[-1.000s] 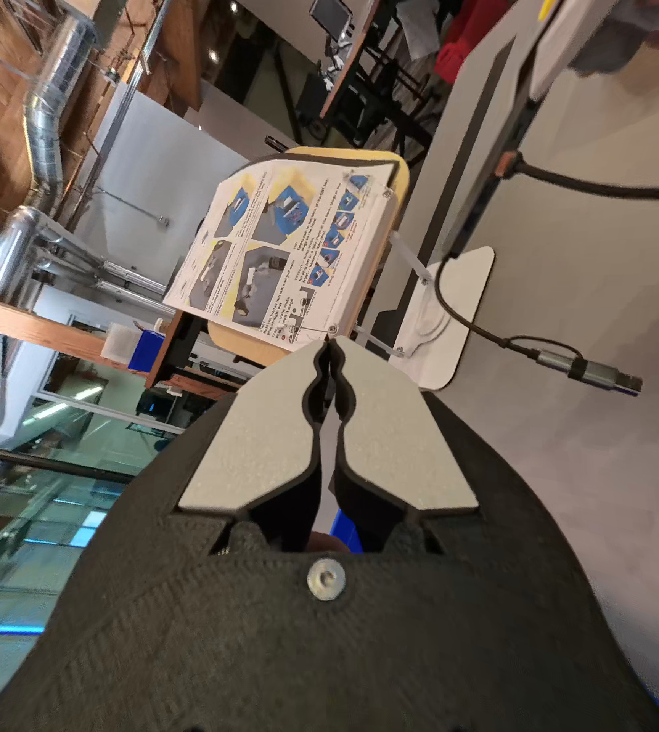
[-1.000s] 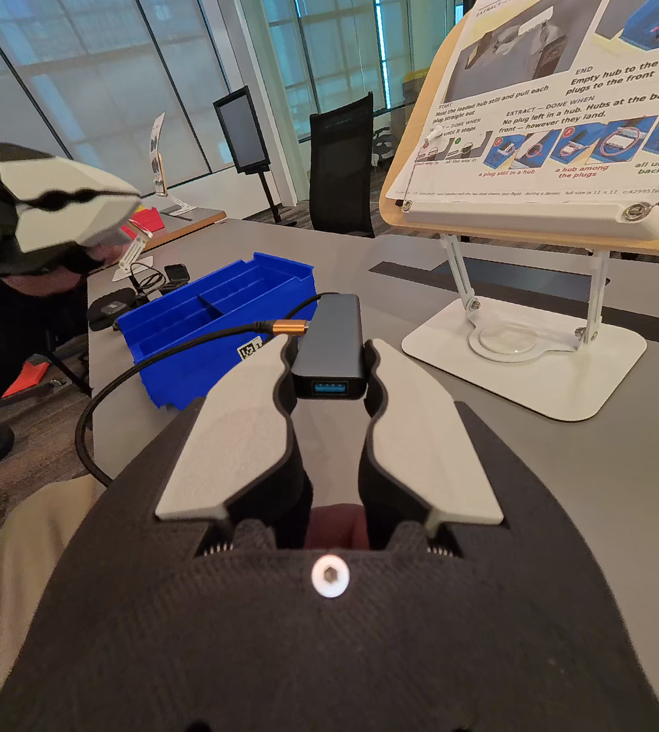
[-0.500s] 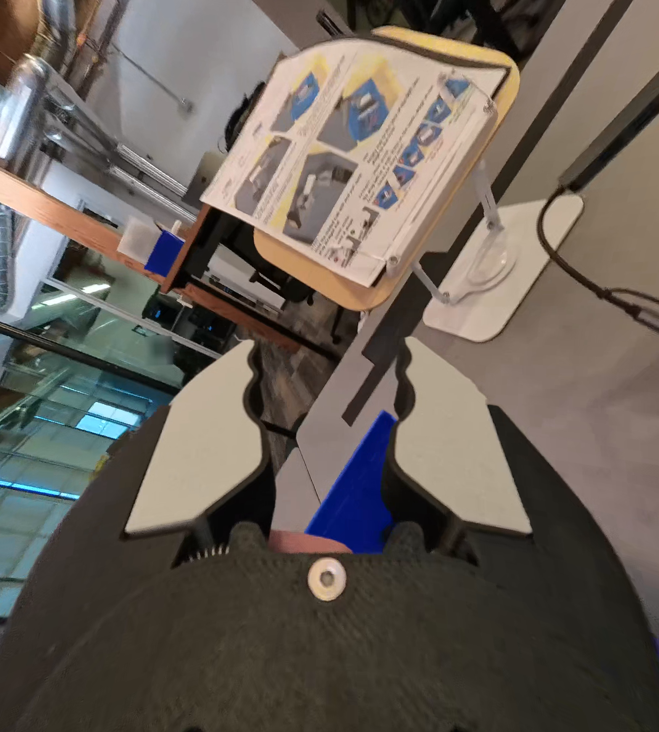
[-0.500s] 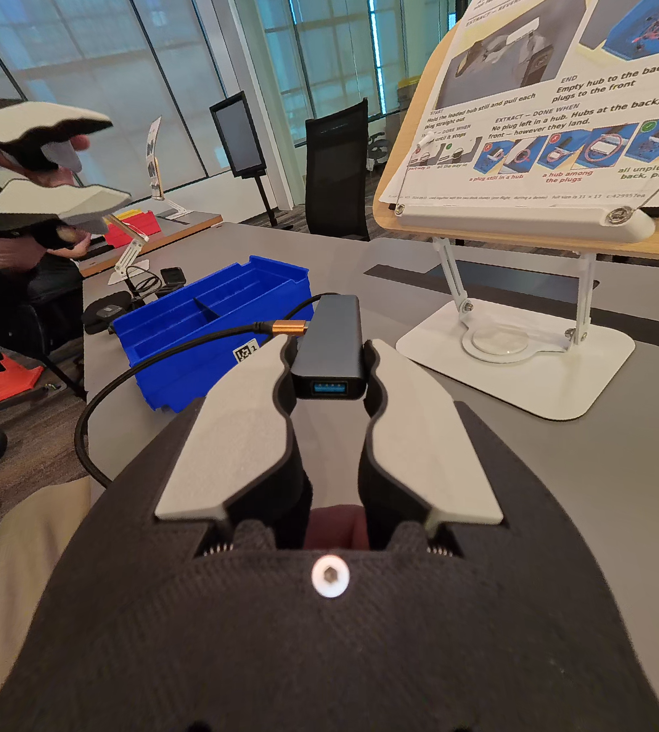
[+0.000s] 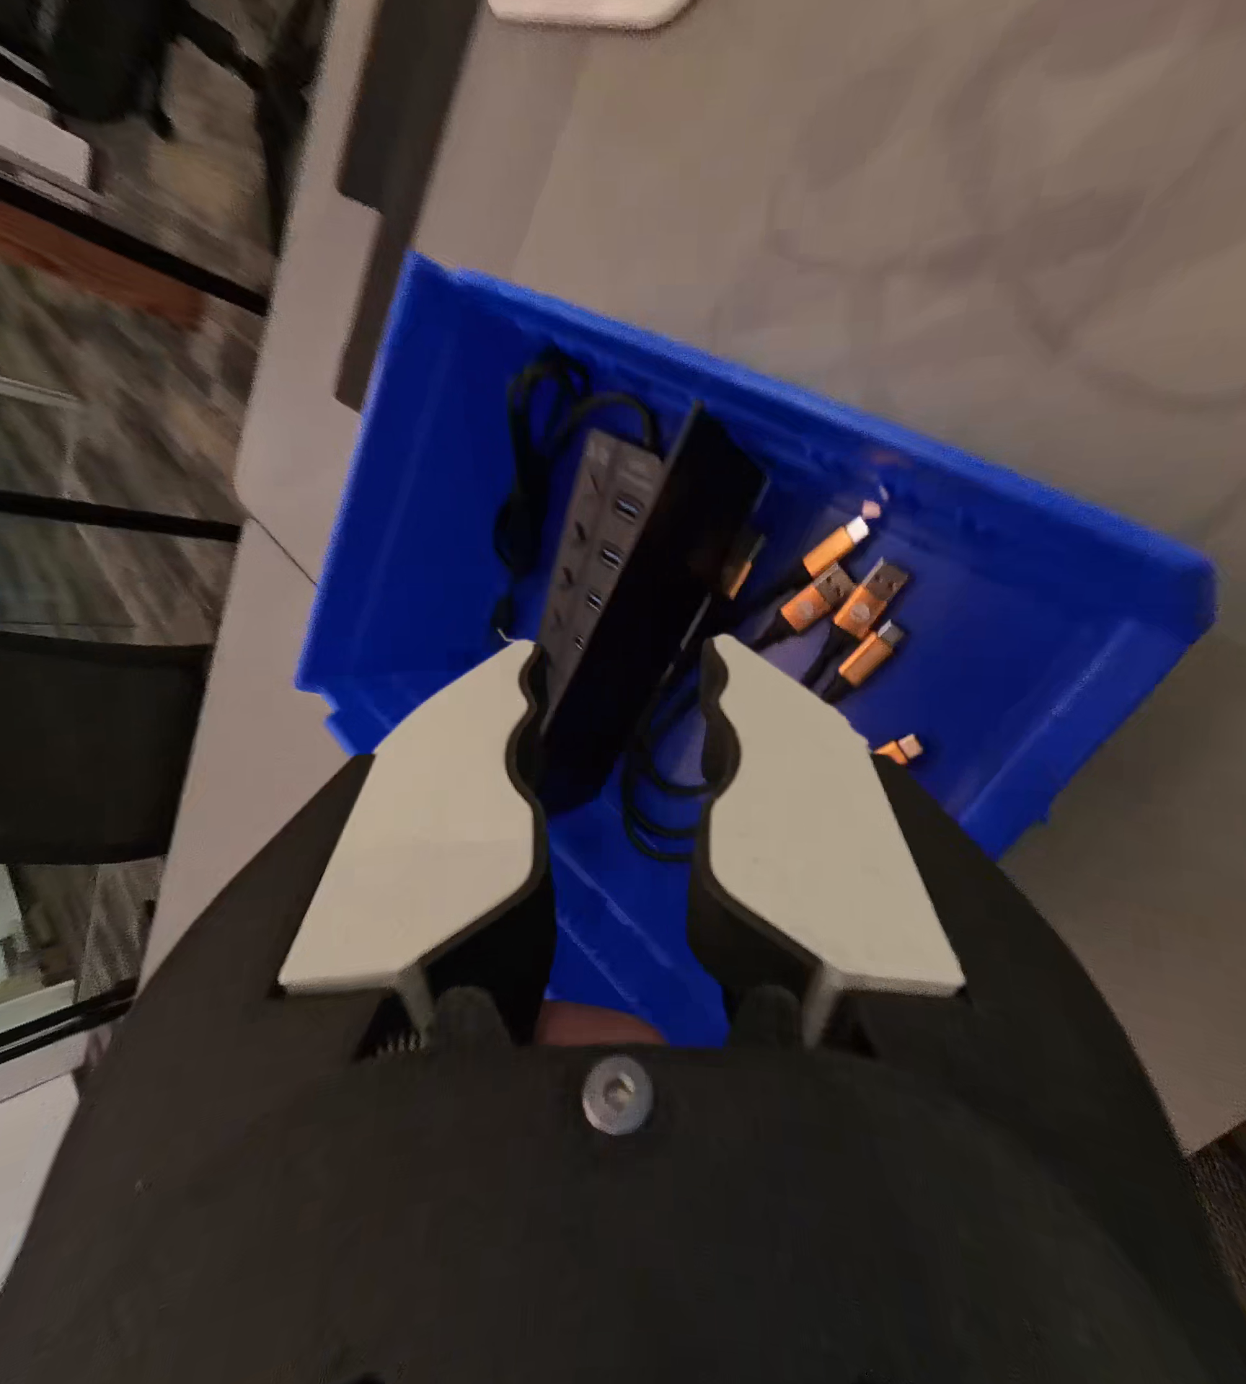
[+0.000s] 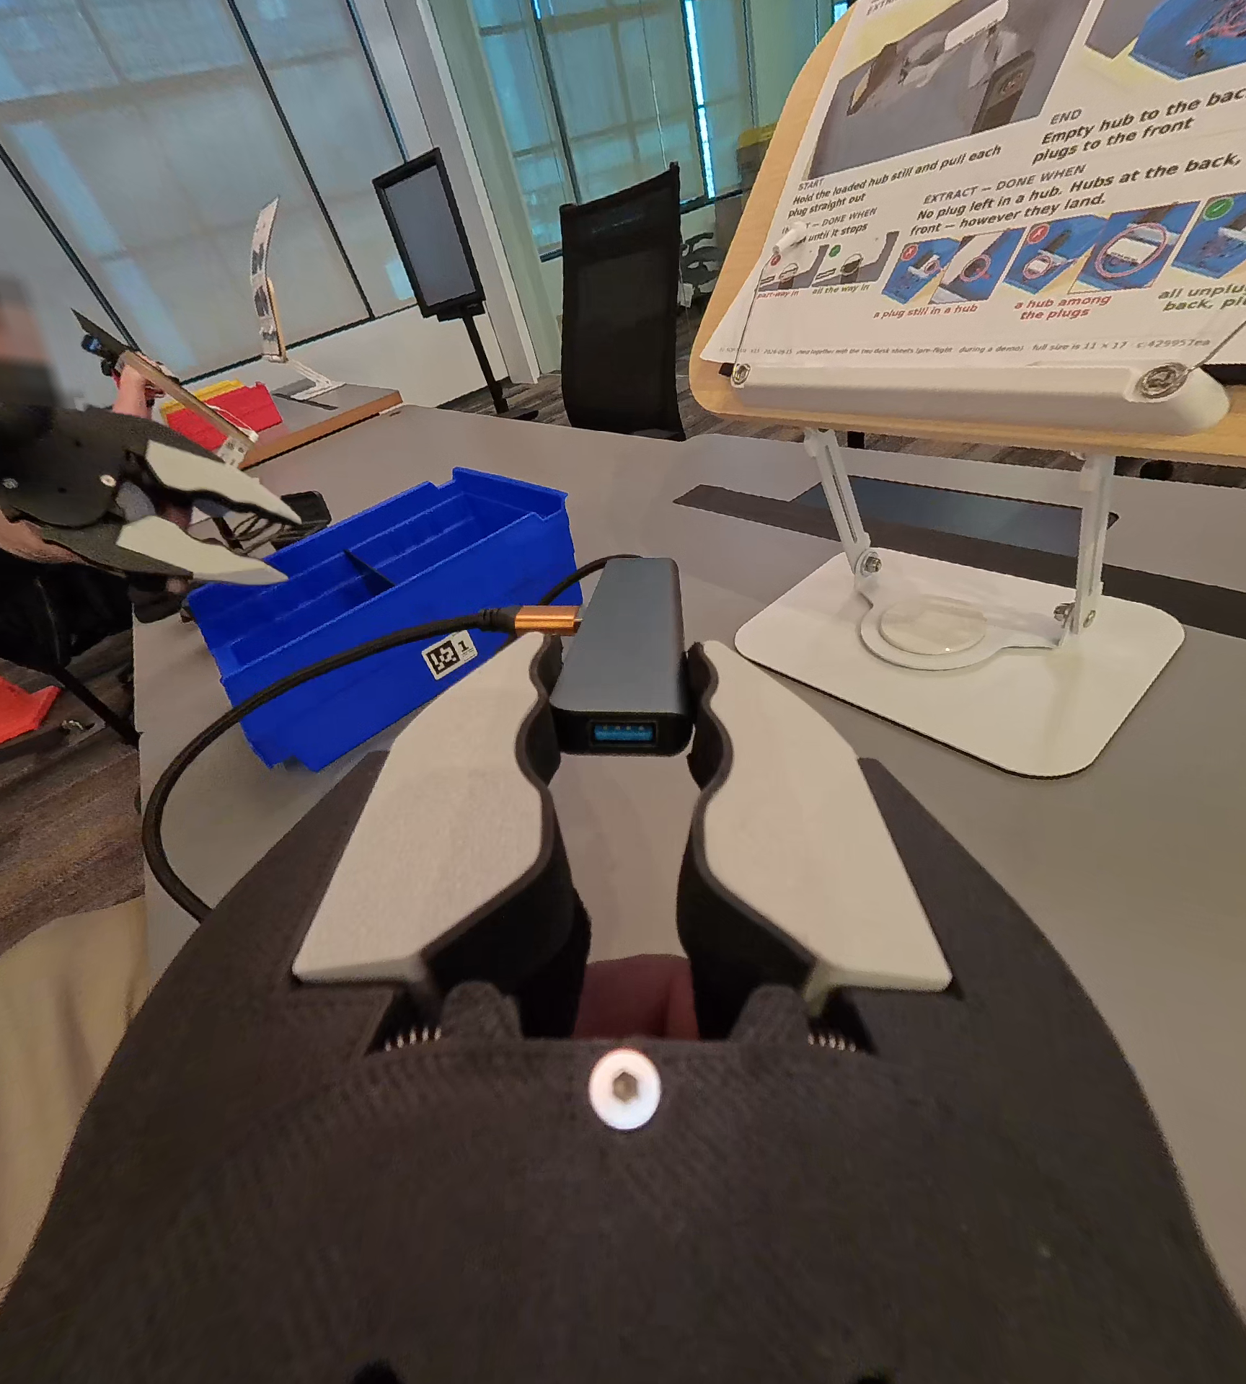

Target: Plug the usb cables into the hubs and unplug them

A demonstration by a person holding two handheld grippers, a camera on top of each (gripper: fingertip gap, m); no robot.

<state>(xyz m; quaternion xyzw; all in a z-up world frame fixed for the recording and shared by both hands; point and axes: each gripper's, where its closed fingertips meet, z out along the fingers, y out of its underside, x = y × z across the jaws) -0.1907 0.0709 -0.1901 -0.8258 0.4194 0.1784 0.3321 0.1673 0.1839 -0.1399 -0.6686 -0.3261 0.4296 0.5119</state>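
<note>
- My right tongs (image 6: pixel 620 700) are pinching the grey hub (image 6: pixel 624 651) by its sides, held up off the bench (image 6: pixel 1054 899), with one orange-collared cable (image 6: pixel 350 659) already plugged into its left side.
- My left tongs (image 5: pixel 620 696) are spread wide and hold nothing, hovering over the blue bin (image 5: pixel 1017 674) near the bench's left edge.
- Bin contents: a long black hub (image 5: pixel 627 569) with its own black lead in one compartment, and a bunch of loose orange plugs (image 5: pixel 841 599) in the next.
- Worry one: the left wrist view is blurry, so I could easily nip the divider or two plugs at once.
- Worry two: that hanging cable loops off the bench edge, and a snag could twist the hub in my grip.
</note>
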